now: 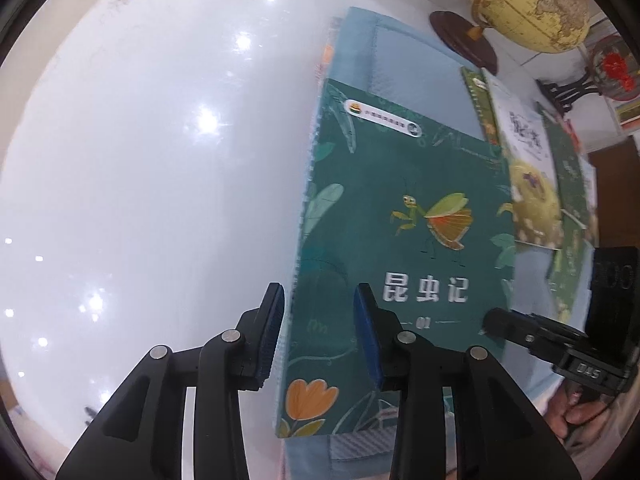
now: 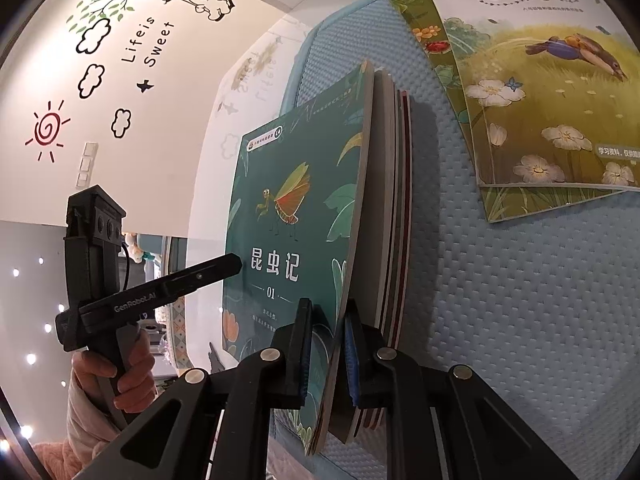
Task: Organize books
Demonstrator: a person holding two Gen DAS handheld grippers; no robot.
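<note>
A stack of books lies flat on a light blue mat (image 2: 520, 300), topped by a green insect book (image 1: 400, 220) (image 2: 296, 208). My right gripper (image 2: 328, 308) is shut on the green book's near edge, one pad on the cover and one beneath it. Below it show grey and red book edges (image 2: 394, 220). In the left wrist view the right gripper (image 1: 494, 320) reaches onto the cover from the right. My left gripper (image 1: 319, 300) points down, open, straddling the stack's left edge without pressing. The right wrist view shows one of its fingertips (image 2: 237, 266) at the cover.
Two more picture books (image 2: 540, 92) (image 1: 528, 184) lie overlapped further back on the mat. A globe (image 1: 532, 4) on a wooden base and a red ornament (image 1: 612, 64) on a stand sit behind them. Glossy white tabletop (image 1: 140, 160) lies left of the mat. A hand (image 2: 120, 376) holds the left gripper.
</note>
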